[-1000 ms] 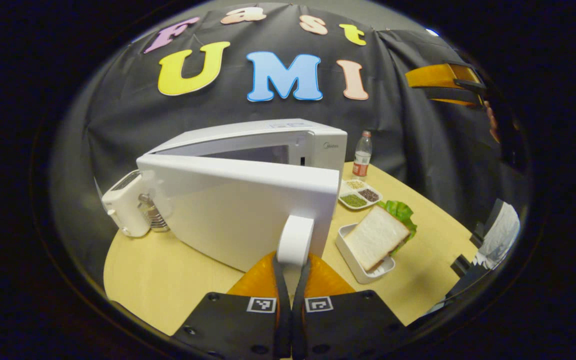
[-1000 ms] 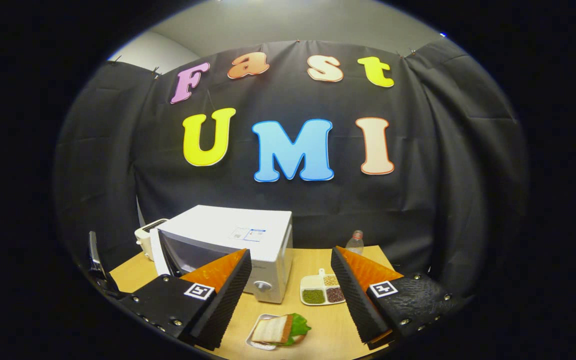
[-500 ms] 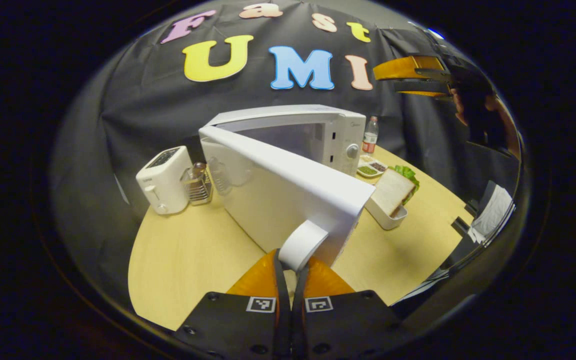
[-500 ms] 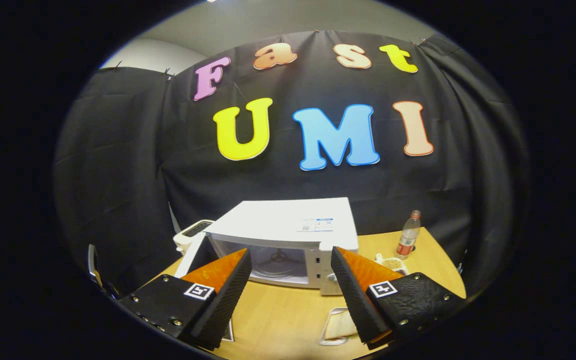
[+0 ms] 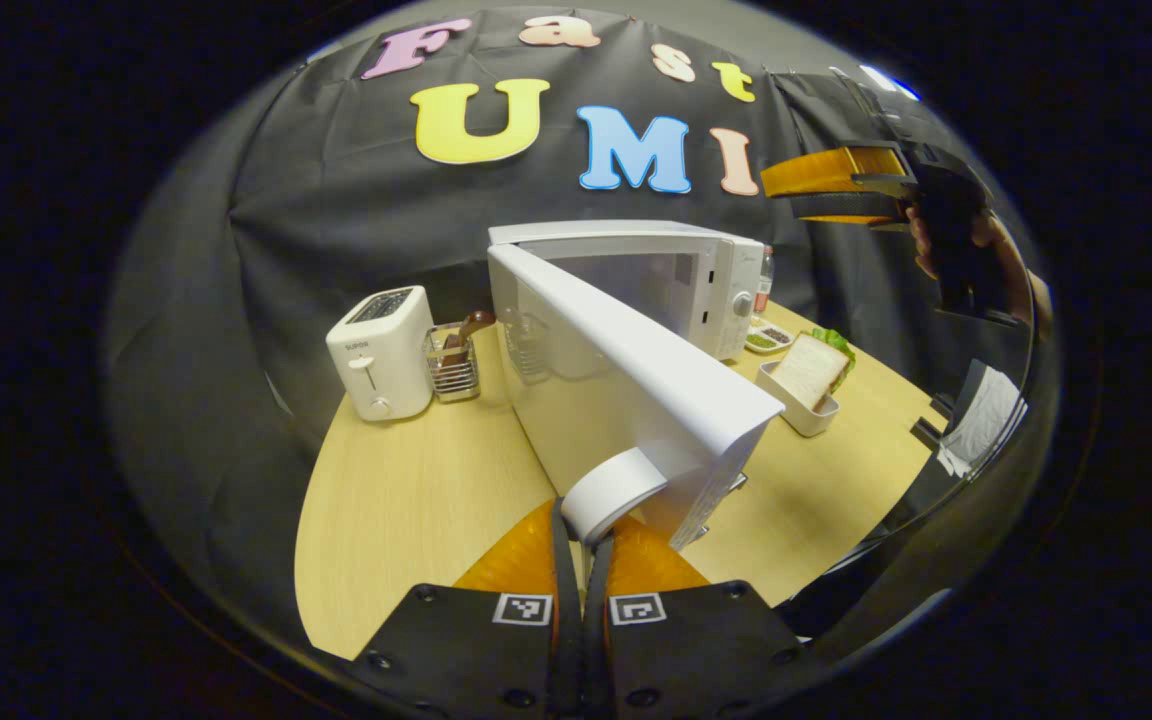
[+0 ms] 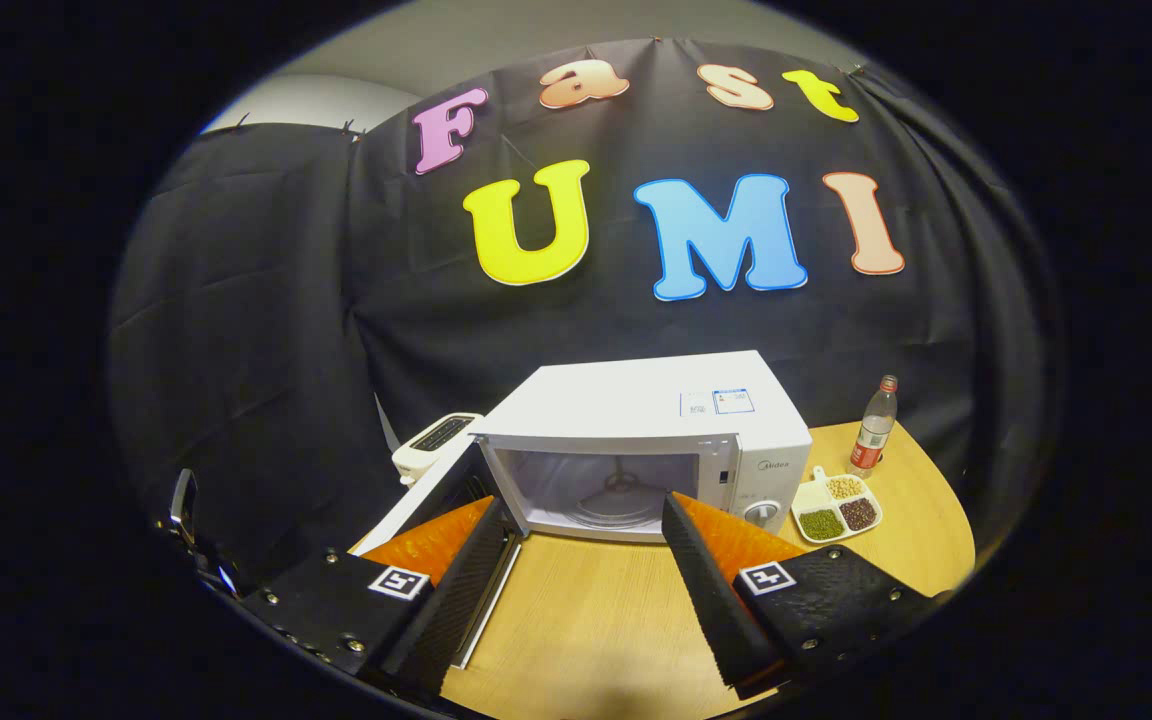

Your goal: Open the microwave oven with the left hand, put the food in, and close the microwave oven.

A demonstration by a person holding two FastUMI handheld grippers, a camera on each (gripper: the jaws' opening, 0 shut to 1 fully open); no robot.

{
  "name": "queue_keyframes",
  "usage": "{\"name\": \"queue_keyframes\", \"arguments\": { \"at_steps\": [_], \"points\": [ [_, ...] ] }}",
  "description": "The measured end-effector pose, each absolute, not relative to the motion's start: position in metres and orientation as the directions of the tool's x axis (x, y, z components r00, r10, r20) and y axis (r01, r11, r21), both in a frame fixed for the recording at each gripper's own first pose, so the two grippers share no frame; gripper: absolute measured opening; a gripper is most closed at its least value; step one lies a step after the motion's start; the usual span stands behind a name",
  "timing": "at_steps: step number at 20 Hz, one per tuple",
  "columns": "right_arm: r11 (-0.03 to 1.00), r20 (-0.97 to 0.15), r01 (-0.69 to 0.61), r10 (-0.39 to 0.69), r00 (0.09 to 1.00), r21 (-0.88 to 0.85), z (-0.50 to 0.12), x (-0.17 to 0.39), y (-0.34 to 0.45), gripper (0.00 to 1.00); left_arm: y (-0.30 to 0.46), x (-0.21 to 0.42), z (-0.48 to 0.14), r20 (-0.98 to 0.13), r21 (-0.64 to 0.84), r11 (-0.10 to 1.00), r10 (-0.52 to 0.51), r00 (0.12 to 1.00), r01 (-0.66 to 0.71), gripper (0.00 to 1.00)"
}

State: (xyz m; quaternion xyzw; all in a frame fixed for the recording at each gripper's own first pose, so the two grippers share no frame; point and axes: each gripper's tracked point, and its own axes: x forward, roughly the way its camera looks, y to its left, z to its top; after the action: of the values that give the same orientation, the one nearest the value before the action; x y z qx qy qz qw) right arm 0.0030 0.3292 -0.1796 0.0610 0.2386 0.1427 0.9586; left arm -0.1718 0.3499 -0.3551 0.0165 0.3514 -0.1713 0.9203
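Our left tongs (image 5: 584,520) pinch the door handle (image 5: 612,492); right tongs (image 6: 581,575), wide open and empty, face the microwave (image 6: 651,440), sandwich (image 5: 808,368) probably nearer them.

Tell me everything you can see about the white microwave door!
The white microwave door looks like smooth plastic and stands swung wide open on its left hinge, away from the white box-shaped microwave oven. A rounded white handle sits at its free edge, pinched by the left gripper, whose fingers are closed on it. The door hangs over the round light wooden table. The oven's cavity looks empty, with its turntable showing.
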Motion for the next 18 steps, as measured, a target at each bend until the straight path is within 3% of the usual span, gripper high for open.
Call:
{"name": "queue_keyframes", "arguments": {
  "at_steps": [7, 9, 14, 18],
  "points": [
    [0.957, -0.523, -0.217, 0.286, 0.803, 0.191, -0.208, 0.017, 0.298, 0.97, 0.374, -0.17, -0.355, -0.633, -0.094, 0.948, -0.293, 0.717, 0.305, 0.08],
    [0.968, -0.559, -0.207, 0.252, 0.79, 0.144, -0.221, 0.023, 0.279, 0.96, 0.382, -0.17, -0.357, -0.631, -0.095, 0.956, -0.274, 0.726, 0.278, 0.16],
    [0.985, -0.665, -0.154, 0.165, 0.728, 0.076, -0.266, 0.021, 0.215, 0.97, 0.405, -0.185, -0.332, -0.612, -0.124, 0.987, -0.161, 0.774, 0.107, 0.22],
    [0.995, -0.765, -0.072, 0.098, 0.636, 0.068, -0.311, 0.005, 0.148, 0.96, 0.409, -0.198, -0.28, -0.557, -0.107, 0.994, -0.056, 0.828, -0.005, 0.18]
  ]
}}
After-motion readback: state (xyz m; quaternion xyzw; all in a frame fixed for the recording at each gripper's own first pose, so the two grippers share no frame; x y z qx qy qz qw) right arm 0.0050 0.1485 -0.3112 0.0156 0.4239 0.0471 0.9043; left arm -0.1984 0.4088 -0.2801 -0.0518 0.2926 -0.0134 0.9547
